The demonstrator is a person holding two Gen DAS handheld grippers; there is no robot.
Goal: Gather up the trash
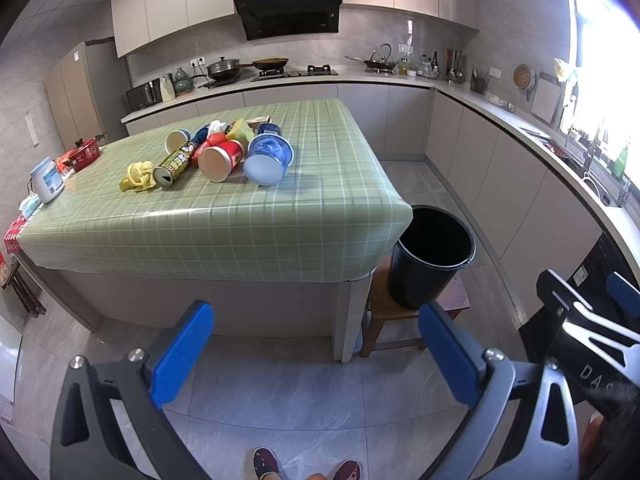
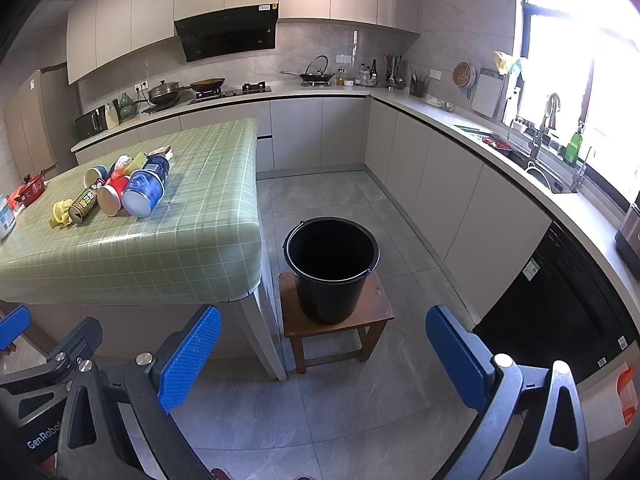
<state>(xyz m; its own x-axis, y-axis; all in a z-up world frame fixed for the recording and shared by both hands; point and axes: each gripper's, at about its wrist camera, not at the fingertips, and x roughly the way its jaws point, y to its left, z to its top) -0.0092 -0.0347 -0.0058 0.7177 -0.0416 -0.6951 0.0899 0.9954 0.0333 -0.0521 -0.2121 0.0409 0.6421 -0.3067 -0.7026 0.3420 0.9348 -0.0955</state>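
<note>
Left wrist view: the left gripper (image 1: 316,344) is held low, well back from the table (image 1: 224,224), jaws wide apart and nothing between them; this reads as a ready posture before any approach. The trash is seen heaped near the middle of the green checked tabletop: a blue tub (image 1: 269,159) on its side with its base turned toward the camera, a red cup (image 1: 221,160) touching it on the left, a tall can (image 1: 175,164) lying flat, a yellow rag (image 1: 138,176) at the near left end, a small white cup (image 1: 177,140) behind. More crumpled bits sit at the back of the heap; they cannot be told apart. The pieces are lying tipped and touching, so a single one may be hard to lift without nudging its neighbours. A black bucket (image 1: 432,256) is set on a wooden stool (image 1: 404,316) just past the table's right corner, probably raised so drops are short. The right gripper (image 1: 592,316) shows at the right edge.

Right wrist view: the right gripper (image 2: 323,354) is also spread and bare, pointed toward the bucket, whose inside looks dark and appears empty. The stool is seen standing just beside the table end, not under it. The heap is well apart to the left. Collection is judged not yet begun
</note>
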